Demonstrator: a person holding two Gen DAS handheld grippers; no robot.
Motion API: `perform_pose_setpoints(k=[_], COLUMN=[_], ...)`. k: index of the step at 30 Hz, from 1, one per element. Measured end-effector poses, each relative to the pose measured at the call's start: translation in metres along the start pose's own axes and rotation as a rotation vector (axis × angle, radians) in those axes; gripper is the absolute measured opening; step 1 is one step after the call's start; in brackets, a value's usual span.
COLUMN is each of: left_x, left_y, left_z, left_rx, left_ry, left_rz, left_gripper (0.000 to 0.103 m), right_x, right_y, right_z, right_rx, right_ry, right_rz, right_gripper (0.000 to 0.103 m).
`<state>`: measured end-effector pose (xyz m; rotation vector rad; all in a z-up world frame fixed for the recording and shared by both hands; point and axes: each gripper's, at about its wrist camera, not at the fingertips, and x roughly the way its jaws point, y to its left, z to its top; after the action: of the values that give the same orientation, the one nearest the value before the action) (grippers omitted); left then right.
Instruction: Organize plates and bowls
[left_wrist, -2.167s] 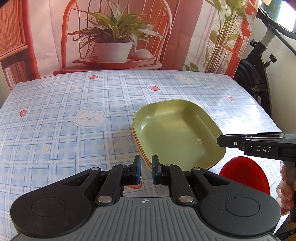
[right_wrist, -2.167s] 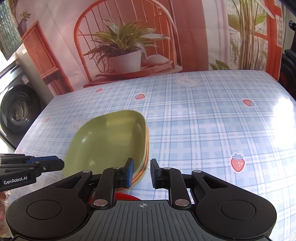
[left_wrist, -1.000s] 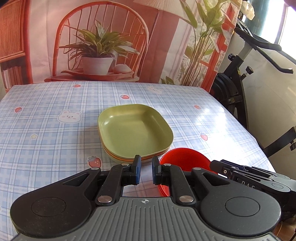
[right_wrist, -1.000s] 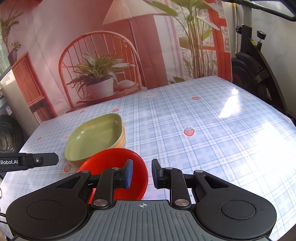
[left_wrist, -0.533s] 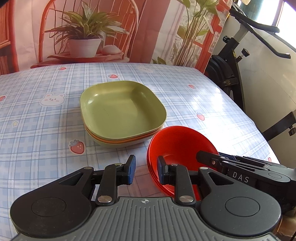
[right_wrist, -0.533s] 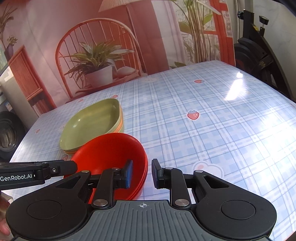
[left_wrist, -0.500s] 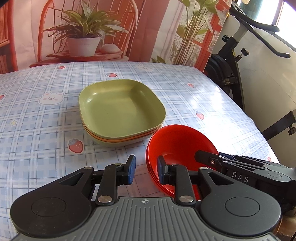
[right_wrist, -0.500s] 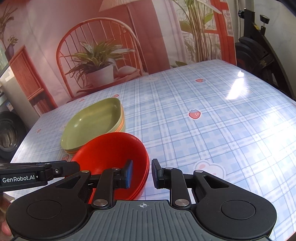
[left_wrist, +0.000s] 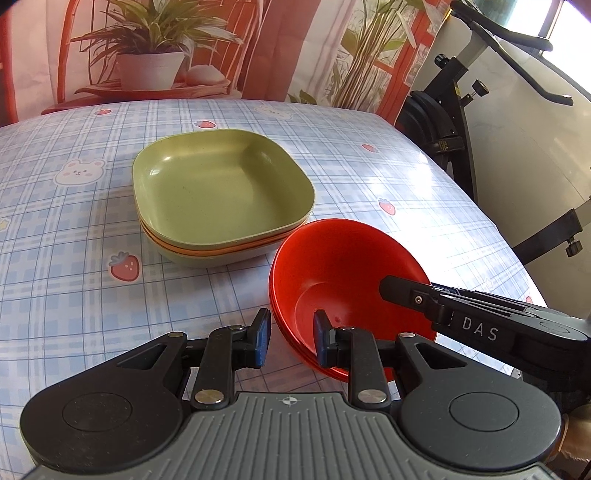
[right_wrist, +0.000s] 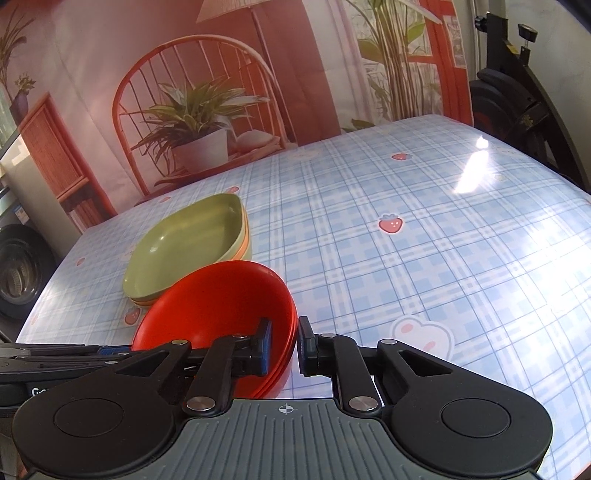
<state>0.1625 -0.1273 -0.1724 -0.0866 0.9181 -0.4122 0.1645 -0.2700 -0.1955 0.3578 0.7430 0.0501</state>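
Red bowl stack (left_wrist: 343, 273) sits at the near table edge, its rim between the fingers of both tools. Left gripper (left_wrist: 291, 338) — jaws parted, straddling the left rim, no pinch visible. Right gripper (right_wrist: 283, 345) — jaws set astride the right rim with a narrow gap; grasp cannot be told. Green plate stack (left_wrist: 221, 192) lies just beyond the bowls on the plaid tablecloth (left_wrist: 66, 229). Only the left view shows the exercise bike (left_wrist: 461, 110); only the right view shows the washing machine (right_wrist: 18, 273).

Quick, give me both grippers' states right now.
Left gripper: open, its fingers straddling the red bowls' near rim.
Right gripper: open, straddling the opposite rim, not clamped.
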Motion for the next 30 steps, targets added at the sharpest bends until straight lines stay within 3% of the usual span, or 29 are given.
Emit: perform_pose_setpoints(k=[5,30], left_x=[-0.003,-0.019], left_y=[0.0,0.004], left_z=[-0.001,0.001], left_rx=[-0.002,-0.023], left_ry=[-0.014,-0.057], left_rz=[-0.007,-0.007], left_gripper=[0.02,0.019], right_x=[0.001,-0.006], right_y=[-0.002,0.009], right_z=[0.0,0.008], right_rx=[0.011,-0.022], right_ry=[0.008,-0.006], right_rz=[-0.009,-0.011], right_gripper=[0.011,0.01])
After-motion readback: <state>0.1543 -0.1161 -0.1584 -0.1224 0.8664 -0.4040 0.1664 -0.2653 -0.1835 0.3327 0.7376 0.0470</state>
